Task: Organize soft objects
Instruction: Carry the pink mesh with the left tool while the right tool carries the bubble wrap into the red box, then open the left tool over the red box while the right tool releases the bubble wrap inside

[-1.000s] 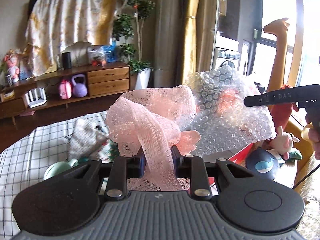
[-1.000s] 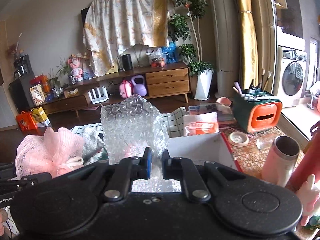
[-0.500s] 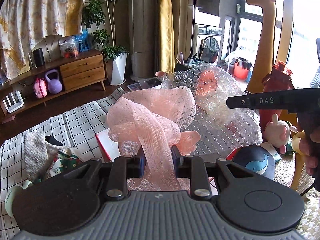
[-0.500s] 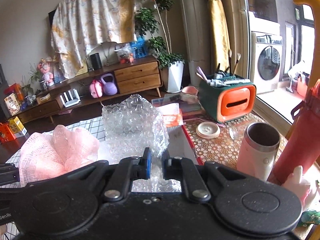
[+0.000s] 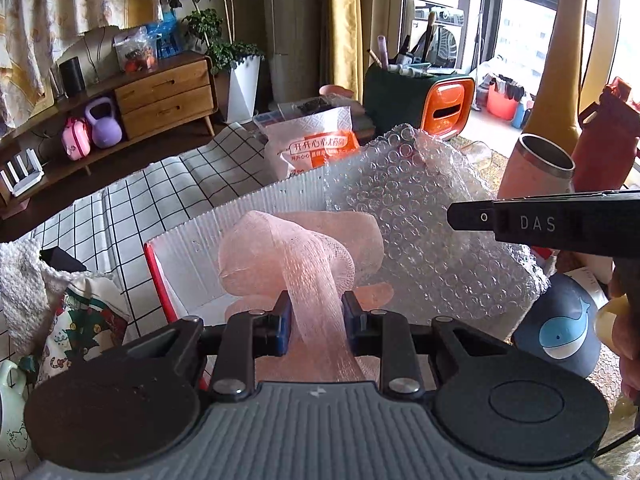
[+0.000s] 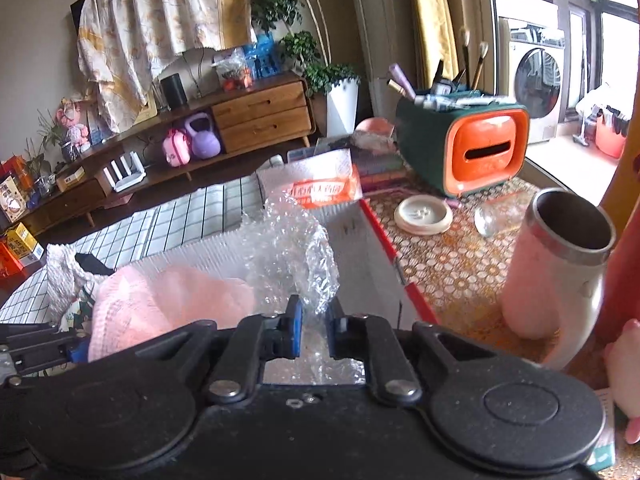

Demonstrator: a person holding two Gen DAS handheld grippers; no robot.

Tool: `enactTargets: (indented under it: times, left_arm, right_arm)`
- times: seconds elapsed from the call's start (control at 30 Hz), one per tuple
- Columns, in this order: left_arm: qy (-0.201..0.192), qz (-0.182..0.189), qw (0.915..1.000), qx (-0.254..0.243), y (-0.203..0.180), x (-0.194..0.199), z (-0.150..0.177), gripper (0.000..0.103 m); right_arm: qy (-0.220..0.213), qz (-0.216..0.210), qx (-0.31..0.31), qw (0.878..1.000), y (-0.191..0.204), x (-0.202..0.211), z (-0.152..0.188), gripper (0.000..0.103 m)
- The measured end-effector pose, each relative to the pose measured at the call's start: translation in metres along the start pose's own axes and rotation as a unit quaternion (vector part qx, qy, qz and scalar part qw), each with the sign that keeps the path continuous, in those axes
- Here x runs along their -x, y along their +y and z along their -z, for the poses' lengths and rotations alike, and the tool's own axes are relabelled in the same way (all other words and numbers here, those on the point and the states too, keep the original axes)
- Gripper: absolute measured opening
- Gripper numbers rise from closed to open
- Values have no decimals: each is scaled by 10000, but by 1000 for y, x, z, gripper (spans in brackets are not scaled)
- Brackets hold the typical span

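My left gripper [image 5: 316, 320] is shut on a pink mesh bath pouf [image 5: 296, 252] and holds it inside a white corrugated box with red edges [image 5: 256, 208]. My right gripper [image 6: 314, 328] is shut on a crumpled sheet of bubble wrap [image 6: 292, 248], also down in the box [image 6: 360, 236]. In the left wrist view the bubble wrap [image 5: 420, 240] sits right of the pouf, with the right gripper's body [image 5: 552, 224] beside it. In the right wrist view the pouf [image 6: 168, 300] lies left of the bubble wrap.
A checked cloth [image 5: 160, 188] covers the table to the left, with a white knit item [image 5: 20, 280] and printed fabric [image 5: 84, 320] on it. A snack bag [image 5: 316, 144], green-orange organizer [image 6: 464, 148], steel cup [image 6: 560, 264], white lid [image 6: 424, 214] and blue whale toy [image 5: 560, 328] surround the box.
Both grippers have come down and forward over the box, lowering the pouf and the bubble wrap into it. Both stay shut on their objects.
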State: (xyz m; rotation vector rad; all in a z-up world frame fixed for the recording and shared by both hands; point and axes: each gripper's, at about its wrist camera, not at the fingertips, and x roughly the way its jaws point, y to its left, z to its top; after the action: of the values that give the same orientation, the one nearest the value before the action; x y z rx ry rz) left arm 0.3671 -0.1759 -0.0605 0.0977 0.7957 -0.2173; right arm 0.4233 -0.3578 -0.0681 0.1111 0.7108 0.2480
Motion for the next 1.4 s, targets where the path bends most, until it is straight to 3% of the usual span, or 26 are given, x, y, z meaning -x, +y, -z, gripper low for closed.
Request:
enactTargets:
  times: [0.37, 0.67, 0.87, 0.97, 1.0, 1.03, 1.1, 1.4]
  left_arm:
    - [463, 65, 9989, -97, -8, -35, 5, 25]
    - [747, 50, 9970, -172, -14, -47, 10, 25]
    - [879, -66, 9959, -183, -14, -48, 13, 27]
    - [850, -30, 9963, -116, -13, -44, 13, 32]
    - [867, -28, 9962, -67, -12, -43, 13, 42]
    - [864, -28, 9963, -35, -11, -42, 13, 58]
    - [733, 4, 9973, -30, -11, -36, 13, 64]
    - [463, -11, 9989, -22, -13, -12, 10, 66]
  right_arm:
    - [467, -119, 86, 9988, -1, -29, 18, 16]
    - [485, -48, 116, 9987, -4, -27, 23, 24]
    - [424, 61, 82, 9990, -10, -21, 24, 37]
    - [369, 84, 80, 9993, -12, -16, 23, 45]
    - [357, 102, 90, 9993, -12, -15, 23, 47]
    - [335, 122, 101, 9993, -11, -13, 24, 49]
    - [300, 132, 109, 9994, -11, -9, 23, 53]
    - [112, 128, 223, 9996, -3, 14, 20, 66]
